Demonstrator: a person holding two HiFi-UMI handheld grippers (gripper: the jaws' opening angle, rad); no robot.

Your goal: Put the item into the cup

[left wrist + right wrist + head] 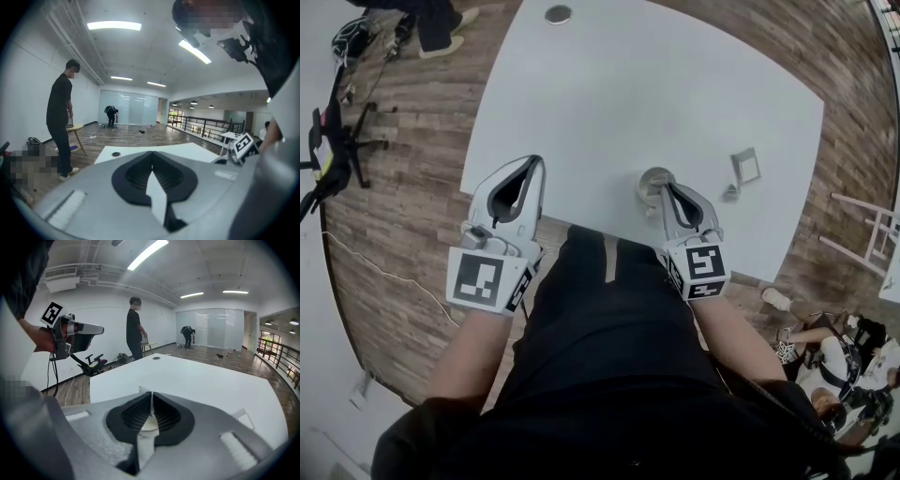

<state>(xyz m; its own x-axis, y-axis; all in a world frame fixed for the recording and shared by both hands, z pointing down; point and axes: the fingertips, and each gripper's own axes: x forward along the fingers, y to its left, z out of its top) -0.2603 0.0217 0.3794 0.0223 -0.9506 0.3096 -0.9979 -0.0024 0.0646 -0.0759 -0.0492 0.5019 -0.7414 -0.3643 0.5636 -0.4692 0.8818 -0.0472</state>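
A small round cup [649, 178] stands near the front edge of the white table [656, 84]. My right gripper [665, 187] hangs just over the cup with its jaws together. Through the gap under the jaws in the right gripper view [151, 395], the cup's pale rim [149, 423] shows. A small white corner [140, 389] pokes out beside the tips; I cannot tell whether it is held. My left gripper [532, 161] is at the table's front left edge, shut with nothing in it, and its jaws also meet in its own view [151, 154].
A clear square piece [745, 166] and a smaller bit [731, 191] lie on the table right of the cup. A round grommet [558, 13] sits at the far edge. A person in black [61, 122] stands left of the table, beside an office chair [91, 364].
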